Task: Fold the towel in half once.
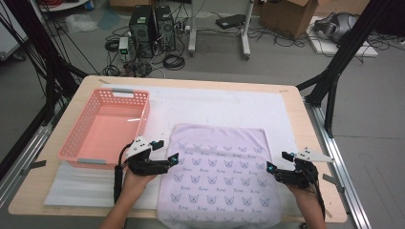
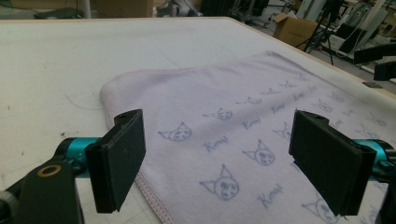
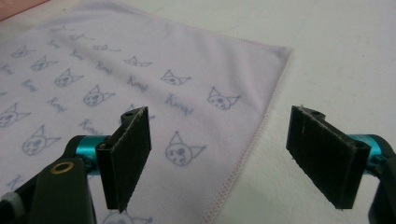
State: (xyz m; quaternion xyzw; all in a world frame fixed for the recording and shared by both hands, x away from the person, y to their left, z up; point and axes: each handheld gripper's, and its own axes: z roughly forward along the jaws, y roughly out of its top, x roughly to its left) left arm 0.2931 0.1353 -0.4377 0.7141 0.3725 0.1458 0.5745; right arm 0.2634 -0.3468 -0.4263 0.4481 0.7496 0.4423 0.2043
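Overhead, basket (image 1: pixel 106 125) beside towel (image 1: pixel 219 174) (pink).

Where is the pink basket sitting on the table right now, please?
In the high view, the pink basket sits on the table's left side, beside the printed towel's far left corner and just beyond the left gripper.

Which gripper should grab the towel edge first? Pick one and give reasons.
Right, by a small margin. The right gripper has open jaws straddling the towel hem, so closing would likely catch the edge. The left gripper is open too, but mostly over the cloth's flat surface.
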